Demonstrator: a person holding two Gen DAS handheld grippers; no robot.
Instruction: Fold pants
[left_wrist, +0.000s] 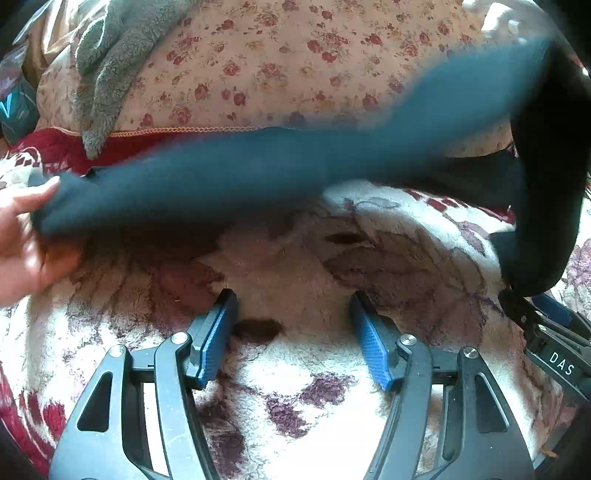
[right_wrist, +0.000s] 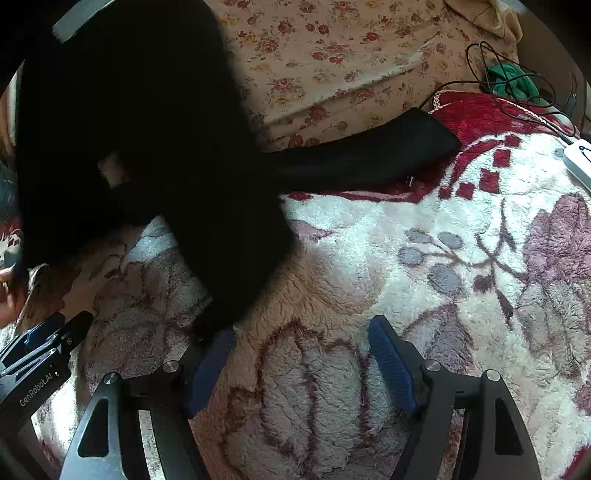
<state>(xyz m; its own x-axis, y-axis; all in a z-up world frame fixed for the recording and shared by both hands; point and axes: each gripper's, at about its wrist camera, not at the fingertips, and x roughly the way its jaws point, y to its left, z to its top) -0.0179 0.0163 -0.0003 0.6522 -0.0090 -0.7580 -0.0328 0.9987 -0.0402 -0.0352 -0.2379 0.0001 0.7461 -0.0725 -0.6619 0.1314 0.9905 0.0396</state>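
Fuzzy blanket (right_wrist: 424, 258) covered the whole bed. Dark pants (left_wrist: 240, 177) were stretched above it, one leg pinched by a bare hand (left_wrist: 22, 229) at far left. Both tongs, left (left_wrist: 293, 332) and right (right_wrist: 301, 369), hung wide open over the blanket, gripping nothing.

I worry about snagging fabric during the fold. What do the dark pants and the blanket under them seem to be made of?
The pants look like a smooth, matte, stretchy knit, possibly leggings: no sheen, soft drape, a thin hemmed cuff. The blanket looks like plush fleece, probably synthetic: a shaggy, clumped pile with a printed flower pattern. That pile looks likelier to catch.
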